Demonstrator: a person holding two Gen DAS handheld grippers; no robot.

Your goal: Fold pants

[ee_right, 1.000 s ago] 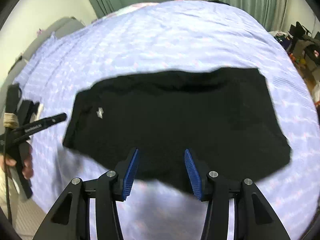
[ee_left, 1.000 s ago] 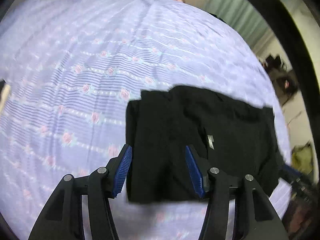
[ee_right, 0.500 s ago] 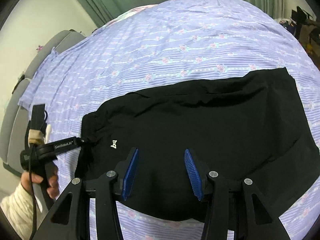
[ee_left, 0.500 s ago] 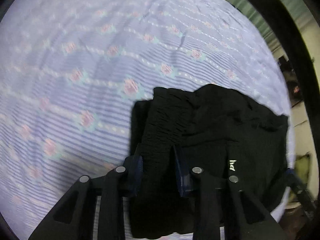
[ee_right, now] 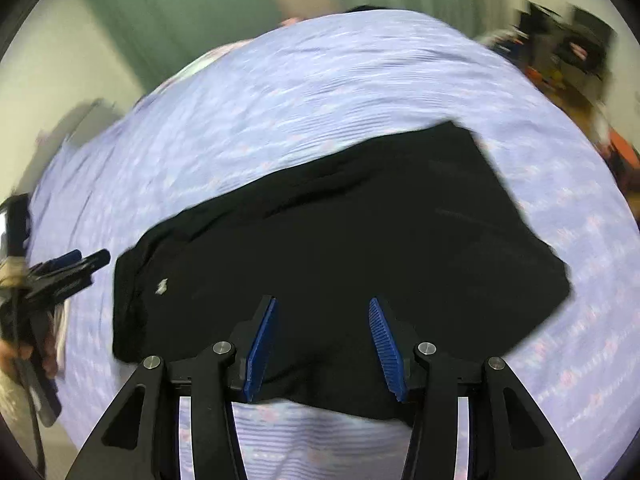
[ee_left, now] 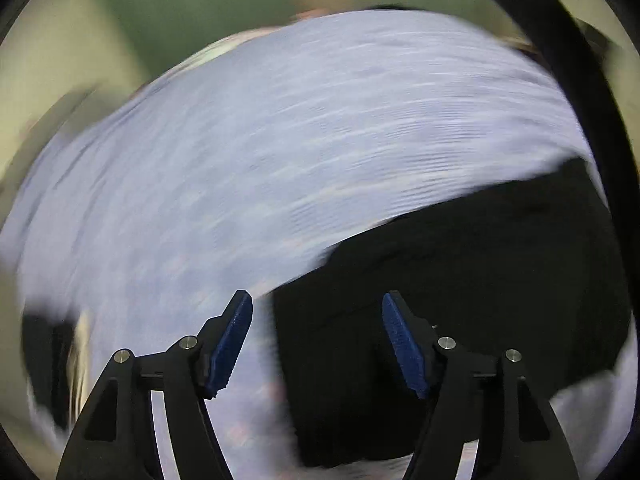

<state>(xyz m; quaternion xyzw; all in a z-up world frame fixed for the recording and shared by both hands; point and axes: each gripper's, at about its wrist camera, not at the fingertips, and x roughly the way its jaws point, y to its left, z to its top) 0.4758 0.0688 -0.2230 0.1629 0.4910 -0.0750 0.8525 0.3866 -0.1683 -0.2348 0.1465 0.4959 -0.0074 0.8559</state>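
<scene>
Black pants lie folded flat on a lilac flowered bedsheet, with a small white logo near their left end. My right gripper is open and empty, above the pants' near edge. My left gripper is open and empty, above the pants' left end; this view is blurred by motion. The left gripper also shows in the right wrist view, just off the pants' left end, held by a hand.
The bed fills most of both views. Green curtains hang behind it. Cluttered dark furniture and orange items stand at the far right. A grey headboard or cushion is at the left.
My left gripper was closed on the pants' waistband half a second ago; now it has opened, let go and pulled back. Both views swing, blurred. The right gripper stayed open.
</scene>
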